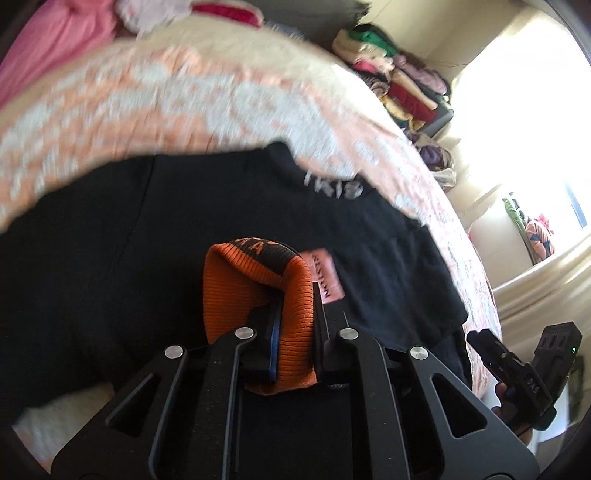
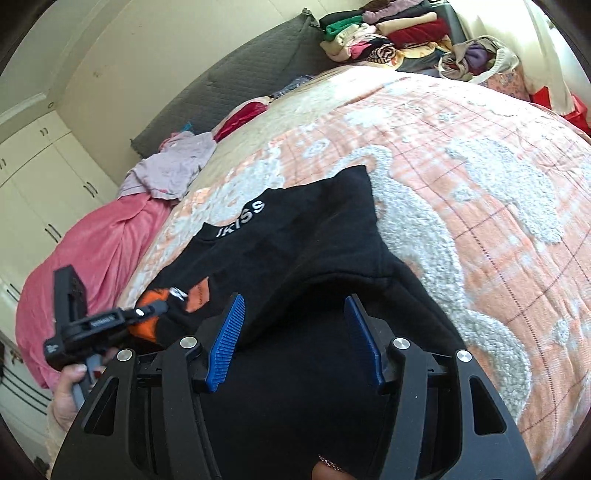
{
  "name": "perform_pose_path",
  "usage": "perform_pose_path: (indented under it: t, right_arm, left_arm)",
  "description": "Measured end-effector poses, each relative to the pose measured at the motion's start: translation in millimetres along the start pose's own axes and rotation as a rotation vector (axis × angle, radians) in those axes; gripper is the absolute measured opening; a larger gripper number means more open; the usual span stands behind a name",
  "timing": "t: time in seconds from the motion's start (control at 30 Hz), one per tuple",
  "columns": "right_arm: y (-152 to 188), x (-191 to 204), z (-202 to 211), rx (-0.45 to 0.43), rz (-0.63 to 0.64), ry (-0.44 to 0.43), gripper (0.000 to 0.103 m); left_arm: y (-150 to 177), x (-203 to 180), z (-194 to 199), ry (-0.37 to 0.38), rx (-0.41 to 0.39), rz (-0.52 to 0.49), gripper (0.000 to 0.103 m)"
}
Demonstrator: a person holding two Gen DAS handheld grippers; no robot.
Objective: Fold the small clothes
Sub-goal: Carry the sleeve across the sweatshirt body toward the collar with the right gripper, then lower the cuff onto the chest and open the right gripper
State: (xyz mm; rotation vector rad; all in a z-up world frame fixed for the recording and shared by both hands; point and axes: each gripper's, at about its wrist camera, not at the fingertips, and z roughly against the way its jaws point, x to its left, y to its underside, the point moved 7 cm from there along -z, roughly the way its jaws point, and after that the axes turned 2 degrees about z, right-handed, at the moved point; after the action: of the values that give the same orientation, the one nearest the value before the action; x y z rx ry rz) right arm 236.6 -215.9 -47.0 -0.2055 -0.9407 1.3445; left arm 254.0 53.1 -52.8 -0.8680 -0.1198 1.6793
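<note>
A black sweatshirt (image 1: 147,240) with white lettering at the collar lies spread on the peach-and-white bedspread (image 1: 184,103). My left gripper (image 1: 295,306) is shut on its orange ribbed cuff (image 1: 255,295), which bulges up out of the jaws. In the right wrist view, the same left gripper (image 2: 147,312) sits at the left with the orange cuff (image 2: 147,325) in it, a hand on its handle. My right gripper (image 2: 294,301) hovers over the sweatshirt (image 2: 314,240). It is open, its blue pads (image 2: 227,339) wide apart with black cloth below them. It also shows at the lower right (image 1: 517,369).
Stacks of folded clothes (image 2: 388,33) lie at the far end of the bed. A pink blanket (image 2: 92,258) and a lilac garment (image 2: 173,166) lie by the grey headboard (image 2: 236,81). White wardrobe doors (image 2: 33,177) stand beyond. The bedspread (image 2: 480,184) stretches to the right.
</note>
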Motion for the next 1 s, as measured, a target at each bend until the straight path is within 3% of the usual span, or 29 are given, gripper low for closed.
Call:
perform_pose_path:
  t: [0.1, 0.23, 0.5, 0.63, 0.87, 1.0]
  right_arm:
    - [1, -2, -2, 0.002, -0.005, 0.006, 0.056]
    - [2, -6, -4, 0.009, -0.001, 0.035, 0.056]
    - [-3, -20, -4, 0.01, 0.012, 0.146, 0.056]
    - [-11, -14, -5, 0.0, 0.052, 0.167, 0.056]
    - [-23, 10, -21, 0.023, 0.158, 0.189, 0.056]
    - [-23, 23, -42, 0.065, 0.201, 0.188, 0.056]
  left_arm:
    - [-18, -13, 21, -0.026, -0.095, -0.077, 0.004]
    - [-30, -20, 33, -0.106, -0.16, -0.179, 0.004]
    - [-8, 32, -13, -0.177, 0.035, -0.098, 0.006]
    - [-10, 36, -1, -0.159, 0.025, -0.084, 0.01]
    - [-22, 32, 36, -0.174, -0.068, -0.082, 0.012]
    - [-15, 16, 32, -0.147, -0.044, -0.123, 0.02]
